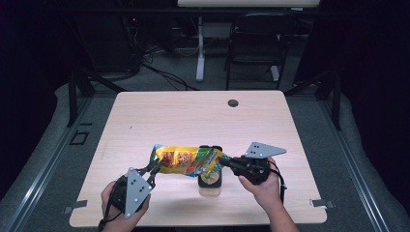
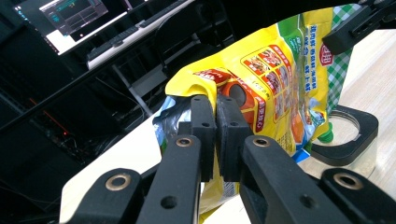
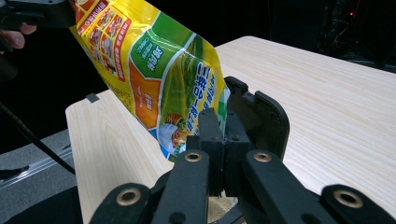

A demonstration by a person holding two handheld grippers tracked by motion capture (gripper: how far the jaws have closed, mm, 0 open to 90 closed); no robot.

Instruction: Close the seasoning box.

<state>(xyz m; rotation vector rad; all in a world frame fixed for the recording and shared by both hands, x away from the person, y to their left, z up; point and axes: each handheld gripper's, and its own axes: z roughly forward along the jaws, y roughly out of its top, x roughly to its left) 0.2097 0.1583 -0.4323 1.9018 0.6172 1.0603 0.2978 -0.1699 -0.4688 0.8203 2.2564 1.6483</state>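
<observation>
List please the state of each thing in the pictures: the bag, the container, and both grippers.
Yellow bag: held off the table, stretched between both grippers, open at the left gripper's end.
Container: upright on the table under the bag's right end, black rim on top, open.
Left gripper: shut on the bag's edge.
Right gripper: shut on the bag's other end.
Table: carries the container.

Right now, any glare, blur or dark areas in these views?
High view: table evenly lit, surroundings dark, picture soft. Left gripper view: bag sharp, left tongs slightly soft, background dim. Right gripper view: sheen on bag, background black.
</observation>
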